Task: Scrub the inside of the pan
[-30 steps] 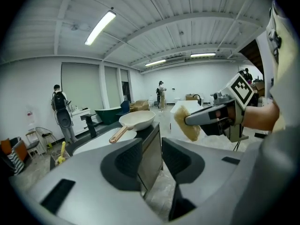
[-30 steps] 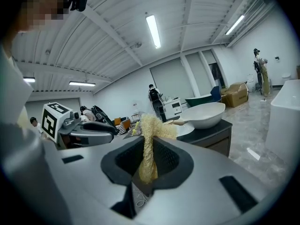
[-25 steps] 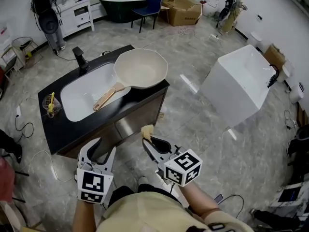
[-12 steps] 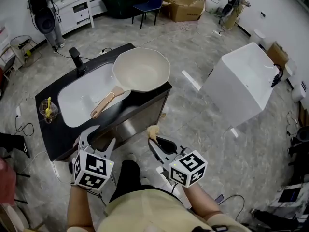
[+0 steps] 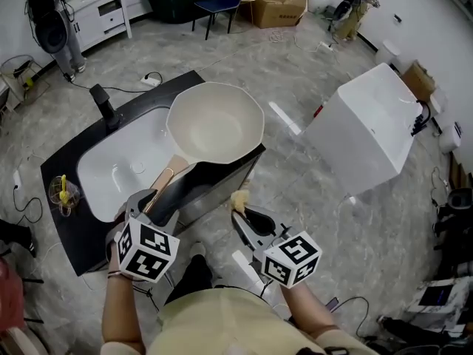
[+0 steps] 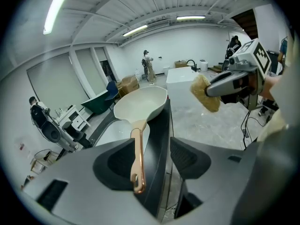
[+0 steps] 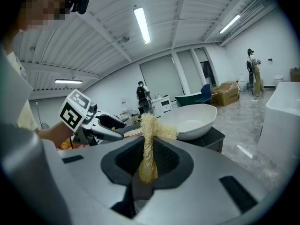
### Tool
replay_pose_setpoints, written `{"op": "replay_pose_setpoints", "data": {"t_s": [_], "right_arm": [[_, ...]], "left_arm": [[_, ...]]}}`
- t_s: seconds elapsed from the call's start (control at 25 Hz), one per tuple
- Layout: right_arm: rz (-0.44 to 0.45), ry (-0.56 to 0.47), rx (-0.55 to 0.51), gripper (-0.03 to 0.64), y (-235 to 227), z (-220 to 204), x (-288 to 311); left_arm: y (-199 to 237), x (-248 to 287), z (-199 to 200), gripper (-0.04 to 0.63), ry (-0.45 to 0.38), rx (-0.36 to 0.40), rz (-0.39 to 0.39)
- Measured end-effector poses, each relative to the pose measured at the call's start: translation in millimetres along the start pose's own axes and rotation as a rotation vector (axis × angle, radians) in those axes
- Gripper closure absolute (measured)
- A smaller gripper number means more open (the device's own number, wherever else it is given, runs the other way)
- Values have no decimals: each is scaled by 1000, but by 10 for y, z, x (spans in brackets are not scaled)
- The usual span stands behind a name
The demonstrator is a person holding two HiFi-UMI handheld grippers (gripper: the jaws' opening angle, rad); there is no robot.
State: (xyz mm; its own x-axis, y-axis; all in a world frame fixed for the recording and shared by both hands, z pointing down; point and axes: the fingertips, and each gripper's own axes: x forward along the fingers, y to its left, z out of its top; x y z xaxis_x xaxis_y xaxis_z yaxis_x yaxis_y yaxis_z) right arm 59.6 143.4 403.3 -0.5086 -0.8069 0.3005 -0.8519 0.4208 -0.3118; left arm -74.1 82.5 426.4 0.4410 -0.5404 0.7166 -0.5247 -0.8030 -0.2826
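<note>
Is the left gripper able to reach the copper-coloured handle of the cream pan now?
Probably yes. The left gripper has just been opening its jaws, and the copper-coloured handle of the cream pan already shows between them, untouched, with nothing in the way.

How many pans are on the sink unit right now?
1. The cream pan rests on the sink unit's right end in the head view, its handle reaching back over the basin. No other pan shows; none seems hidden.
</note>
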Motion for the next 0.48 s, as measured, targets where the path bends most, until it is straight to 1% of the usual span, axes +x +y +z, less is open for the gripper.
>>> {"op": "replay_pose_setpoints", "data": {"t_s": [0.12,0.32,0.48], "right_arm": [[-11,11,-7,555,-62,81,186],[-31,27,-13,555,-186,188,452],[-49,29,-9,555,-239,263,733]], "left_arm": [[143,180,46,357,14,-11,-39],[327,445,114,357,50,-78,-116],[432,616,85,357,88,-82,-189]]}}
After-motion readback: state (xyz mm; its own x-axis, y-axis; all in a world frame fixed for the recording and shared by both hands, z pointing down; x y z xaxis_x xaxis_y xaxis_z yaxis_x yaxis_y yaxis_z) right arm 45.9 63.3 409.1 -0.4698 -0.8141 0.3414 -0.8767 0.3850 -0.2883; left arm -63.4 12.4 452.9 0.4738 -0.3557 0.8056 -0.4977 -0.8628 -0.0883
